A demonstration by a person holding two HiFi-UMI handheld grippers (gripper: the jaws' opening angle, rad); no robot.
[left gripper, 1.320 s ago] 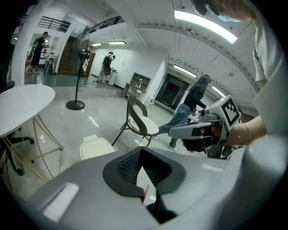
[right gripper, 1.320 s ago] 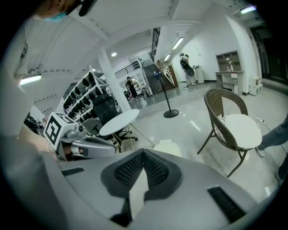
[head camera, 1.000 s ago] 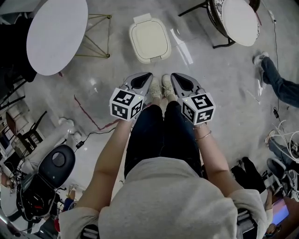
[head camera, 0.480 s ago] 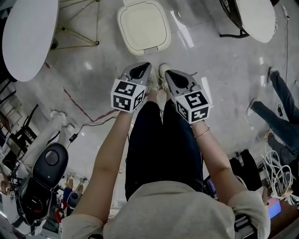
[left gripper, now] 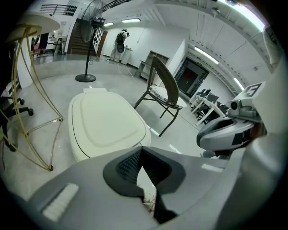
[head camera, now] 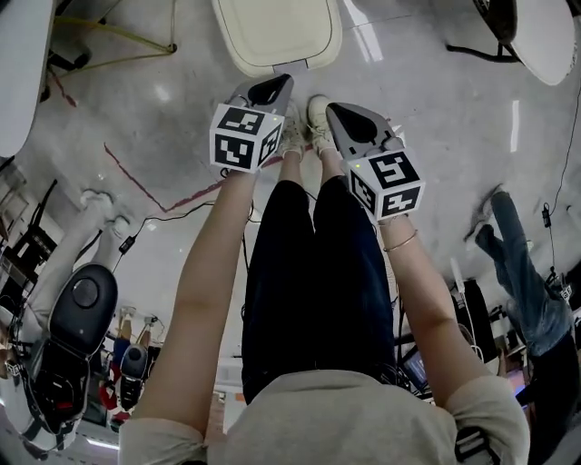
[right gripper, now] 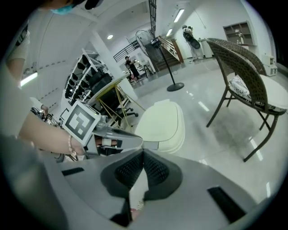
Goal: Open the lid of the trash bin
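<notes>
The trash bin [head camera: 272, 32] stands at the far edge of the view, its cream lid [head camera: 281, 18] closed flat. The left gripper [head camera: 277, 82] points at the bin's near edge. The right gripper [head camera: 336, 111] is to its right, slightly nearer the person. From this angle both sets of jaws appear to be together. Each gripper carries a marker cube [head camera: 243, 136]. The person's shoes [head camera: 304, 127] show between the grippers on the grey floor [head camera: 436, 118]. A red line [head camera: 136, 177] crosses the floor on the left.
</notes>
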